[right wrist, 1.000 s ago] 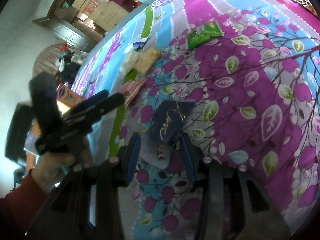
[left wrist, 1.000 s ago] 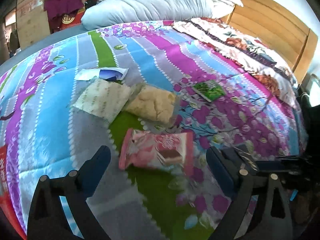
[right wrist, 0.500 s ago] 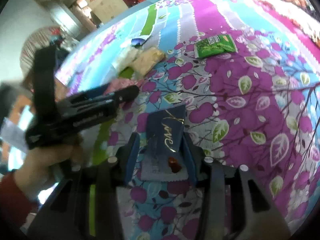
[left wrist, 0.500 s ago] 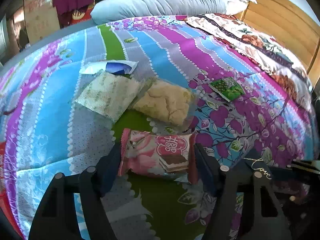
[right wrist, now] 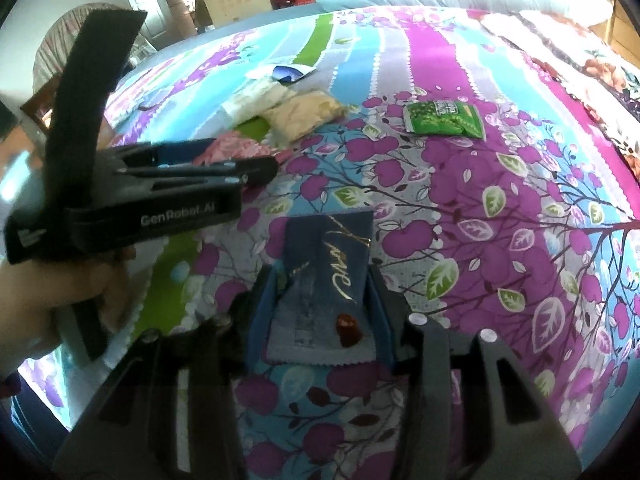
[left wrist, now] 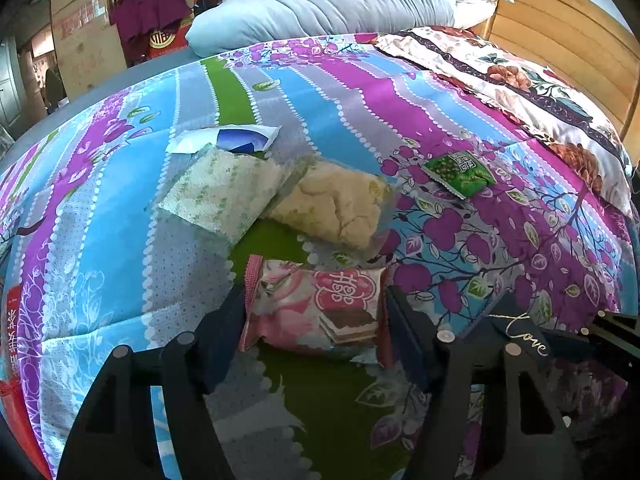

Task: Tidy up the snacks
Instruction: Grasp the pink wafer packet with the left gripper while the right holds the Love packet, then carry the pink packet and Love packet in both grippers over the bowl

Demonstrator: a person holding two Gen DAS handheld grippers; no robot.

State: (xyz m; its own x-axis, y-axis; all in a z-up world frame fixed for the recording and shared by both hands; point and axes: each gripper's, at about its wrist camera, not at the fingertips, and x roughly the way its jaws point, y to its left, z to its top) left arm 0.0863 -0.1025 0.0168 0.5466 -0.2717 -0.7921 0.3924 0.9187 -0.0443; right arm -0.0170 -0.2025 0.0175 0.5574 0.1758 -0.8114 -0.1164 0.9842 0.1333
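My left gripper [left wrist: 316, 312] is shut on a pink snack pack [left wrist: 316, 304] that lies on the bedspread, one finger at each end. My right gripper [right wrist: 320, 292] is shut on a dark blue packet with gold "love" lettering [right wrist: 332, 276], held just over the bedspread; that packet also shows in the left wrist view [left wrist: 516, 328]. A pale yellow snack bag [left wrist: 336, 208], a white-green patterned pack [left wrist: 224, 196], a blue-white wrapper [left wrist: 236, 140] and a green packet [left wrist: 460, 172] lie further up the bed. The left gripper shows in the right wrist view [right wrist: 256, 168].
A colourful striped floral bedspread [left wrist: 120, 208] covers the bed. A blue pillow [left wrist: 320, 0] and a wooden headboard [left wrist: 560, 40] are at the far end. A red box edge [left wrist: 12, 320] is at the left. Cardboard boxes [left wrist: 84, 52] stand beyond the bed.
My left gripper moved forward over the pink pack and closed on its ends. My right gripper carried the dark blue packet closer to the left gripper.
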